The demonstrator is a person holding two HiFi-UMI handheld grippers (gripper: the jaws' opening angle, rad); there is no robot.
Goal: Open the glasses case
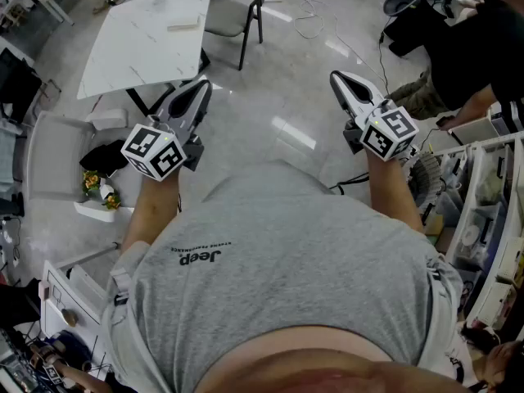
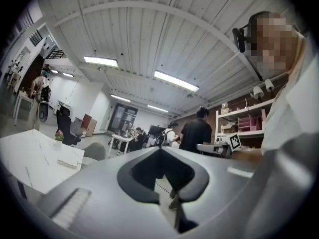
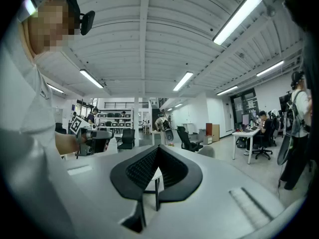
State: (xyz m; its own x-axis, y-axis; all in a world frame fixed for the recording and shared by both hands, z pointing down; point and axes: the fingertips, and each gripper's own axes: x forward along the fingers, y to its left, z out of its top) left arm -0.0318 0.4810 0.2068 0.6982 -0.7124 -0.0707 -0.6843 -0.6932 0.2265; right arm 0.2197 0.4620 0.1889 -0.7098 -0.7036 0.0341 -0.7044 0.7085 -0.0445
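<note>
Left gripper (image 1: 199, 88) and right gripper (image 1: 342, 79) hover level, jaws together and empty; with no glasses case visible, any reach risks missing it.

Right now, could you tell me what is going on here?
A person in a grey T-shirt stands holding the left gripper and the right gripper level in the air, both shut with nothing between their jaws. Neither touches anything. A white marble-topped table stands ahead on the left. Handling has not started.
</note>
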